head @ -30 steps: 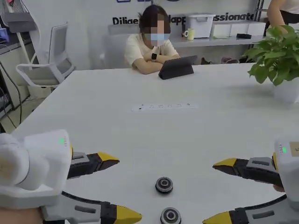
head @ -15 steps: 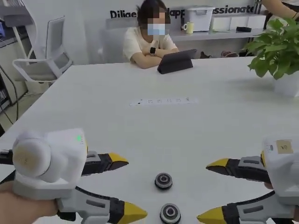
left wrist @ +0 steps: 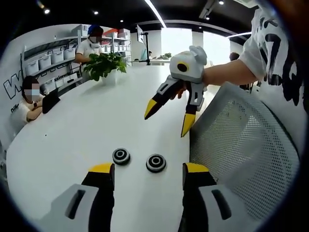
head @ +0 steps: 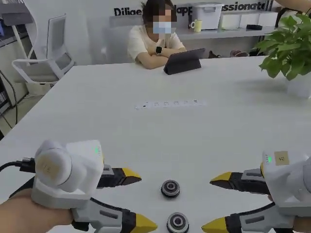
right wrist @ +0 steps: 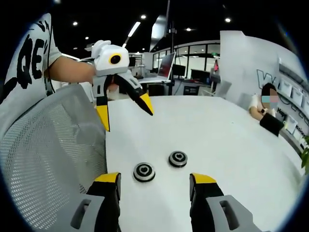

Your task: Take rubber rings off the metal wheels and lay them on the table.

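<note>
Rubber-ringed and flat on the white worktop (head: 194,136), the far wheel (head: 170,188) lies at 12 o'clock from the near wheel (head: 178,223), with a gap between them. At their 9 o'clock sits the left gripper (head: 146,201), at 3 o'clock the right gripper (head: 209,204), each with fingers (head: 127,175) spread wide and holding nothing (neither touches a wheel). Both look about equally near, and each gripper view has the pair dead ahead, so either could, I judge, close in straight.

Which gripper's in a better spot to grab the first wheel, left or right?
Left, by a small margin. Both are open, but the left gripper has its tips slightly closer to the near wheel than the right gripper, and that wheel sits almost centred between its jaws in the left gripper view.
</note>
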Action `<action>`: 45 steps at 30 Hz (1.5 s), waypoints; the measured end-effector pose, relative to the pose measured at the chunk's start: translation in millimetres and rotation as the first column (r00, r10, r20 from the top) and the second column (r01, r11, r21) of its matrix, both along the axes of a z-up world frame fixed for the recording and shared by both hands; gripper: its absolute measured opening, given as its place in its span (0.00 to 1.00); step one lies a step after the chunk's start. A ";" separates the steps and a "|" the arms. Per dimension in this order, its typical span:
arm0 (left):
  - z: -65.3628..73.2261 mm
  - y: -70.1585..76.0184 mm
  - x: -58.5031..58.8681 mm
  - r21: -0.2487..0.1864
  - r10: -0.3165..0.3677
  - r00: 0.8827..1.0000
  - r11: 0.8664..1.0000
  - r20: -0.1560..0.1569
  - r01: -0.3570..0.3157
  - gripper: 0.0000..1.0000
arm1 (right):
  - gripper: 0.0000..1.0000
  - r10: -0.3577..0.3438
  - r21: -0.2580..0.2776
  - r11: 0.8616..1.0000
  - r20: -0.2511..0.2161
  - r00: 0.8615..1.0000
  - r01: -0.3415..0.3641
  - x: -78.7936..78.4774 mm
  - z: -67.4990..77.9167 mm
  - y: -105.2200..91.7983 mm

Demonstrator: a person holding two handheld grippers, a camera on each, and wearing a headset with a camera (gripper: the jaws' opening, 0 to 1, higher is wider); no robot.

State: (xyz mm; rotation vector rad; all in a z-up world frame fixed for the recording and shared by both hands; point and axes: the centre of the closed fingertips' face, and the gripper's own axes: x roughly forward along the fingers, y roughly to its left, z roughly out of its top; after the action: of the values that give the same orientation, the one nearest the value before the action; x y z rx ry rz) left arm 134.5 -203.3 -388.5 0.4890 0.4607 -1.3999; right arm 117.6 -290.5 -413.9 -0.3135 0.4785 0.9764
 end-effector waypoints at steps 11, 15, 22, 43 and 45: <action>-13.7 -12.9 -2.3 0.016 -0.028 0.999 0.999 -0.025 0.029 0.47 | 0.50 0.033 -0.019 0.999 -0.023 0.999 -0.033 1.5 -15.5 5.2; -18.8 -17.0 -3.3 0.022 -0.036 0.999 0.999 -0.036 0.037 0.45 | 0.49 0.041 -0.025 0.999 -0.031 0.999 -0.041 2.0 -19.9 6.6; -28.7 -23.0 -5.5 0.034 -0.048 0.998 0.998 -0.051 0.050 0.43 | 0.46 0.052 -0.033 0.998 -0.046 0.998 -0.054 1.2 -27.6 8.8; -50.8 -35.8 -9.2 0.067 -0.068 0.993 0.995 -0.102 0.075 0.36 | 0.42 0.075 -0.042 0.996 -0.084 0.994 -0.079 1.3 -39.8 14.9; -52.7 -38.5 -9.4 0.066 -0.068 0.992 0.995 -0.106 0.075 0.35 | 0.42 0.076 -0.042 0.996 -0.084 0.994 -0.080 1.3 -40.3 15.0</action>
State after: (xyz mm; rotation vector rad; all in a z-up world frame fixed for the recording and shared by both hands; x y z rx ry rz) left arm 125.1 -241.8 -441.2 0.4952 0.5821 -1.4868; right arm 118.9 -275.6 -454.2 -0.3354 0.5675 1.0584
